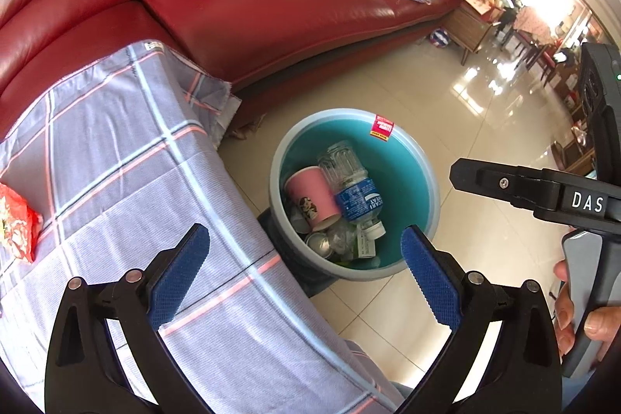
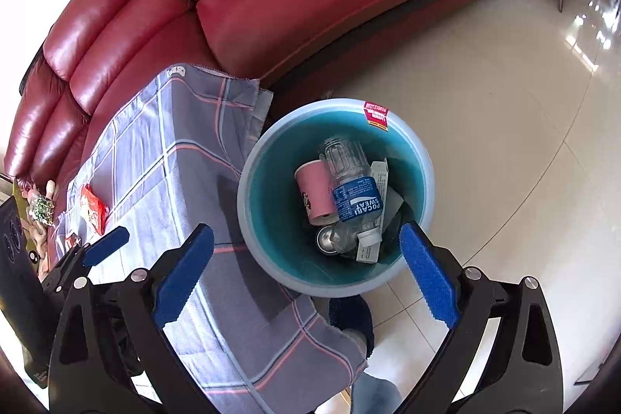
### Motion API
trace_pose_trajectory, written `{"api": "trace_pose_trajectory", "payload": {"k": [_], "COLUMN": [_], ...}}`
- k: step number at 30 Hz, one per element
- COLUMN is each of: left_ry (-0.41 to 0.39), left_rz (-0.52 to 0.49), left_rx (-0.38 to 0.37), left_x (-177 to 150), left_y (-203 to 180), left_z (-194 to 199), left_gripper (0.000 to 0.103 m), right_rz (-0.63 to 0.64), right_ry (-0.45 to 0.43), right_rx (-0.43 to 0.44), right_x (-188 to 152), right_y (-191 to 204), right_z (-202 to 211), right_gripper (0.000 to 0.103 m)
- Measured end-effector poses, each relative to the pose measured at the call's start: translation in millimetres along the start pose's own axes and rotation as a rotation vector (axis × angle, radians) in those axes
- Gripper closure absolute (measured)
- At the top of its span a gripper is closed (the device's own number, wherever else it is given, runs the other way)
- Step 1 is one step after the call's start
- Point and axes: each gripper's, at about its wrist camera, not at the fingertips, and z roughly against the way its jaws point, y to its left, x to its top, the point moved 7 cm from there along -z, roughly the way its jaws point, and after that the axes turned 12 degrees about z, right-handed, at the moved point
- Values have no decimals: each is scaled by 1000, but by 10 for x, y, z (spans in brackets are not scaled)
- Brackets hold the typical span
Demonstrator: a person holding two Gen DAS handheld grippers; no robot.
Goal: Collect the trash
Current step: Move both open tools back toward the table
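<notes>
Both knurled blue-padded grippers, left (image 1: 304, 272) and right (image 2: 306, 272), gape empty above a round teal plastic bin (image 2: 271, 266) holding a ribbed clear bottle (image 2: 349, 181) and a pink paper cup (image 2: 316, 193).

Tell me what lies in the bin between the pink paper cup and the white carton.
The clear plastic bottle with blue label lies between pink paper cup and white carton, right wrist view.

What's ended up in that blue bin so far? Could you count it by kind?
In the bin:
Pink paper cup: 1
Clear plastic bottle: 1
Metal can: 1
White printed carton: 1
Total told apart: 4; more may be hidden beneath.
</notes>
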Motion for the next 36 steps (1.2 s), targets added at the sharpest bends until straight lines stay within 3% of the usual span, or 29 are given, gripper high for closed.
{"api": "trace_pose_trajectory", "payload": {"k": [7,15,21,30,36], "left_ry": [-39,-72,-101,-150,-180], "left_rz": [31,123,252,501,629], "left_rx": [-11,6,90,252,318], "left_x": [-107,-265,-392,-649,-789], "left_y": [231,834,1733,3424,4214], "left_z": [309,570,732,1094,1235], "left_gripper": [4,4,4,4,4], "right_rz": [36,160,284,509,620], "right_ry": [8,23,90,178,213], "right_rx": [-10,20,94,200,212], "right_x": [-96,-63,106,242,265], "right_y": [295,1035,1959,3581,4240], "right_z": [69,-98,-534,-1250,-1671], "right_gripper": [10,10,10,11,11]}}
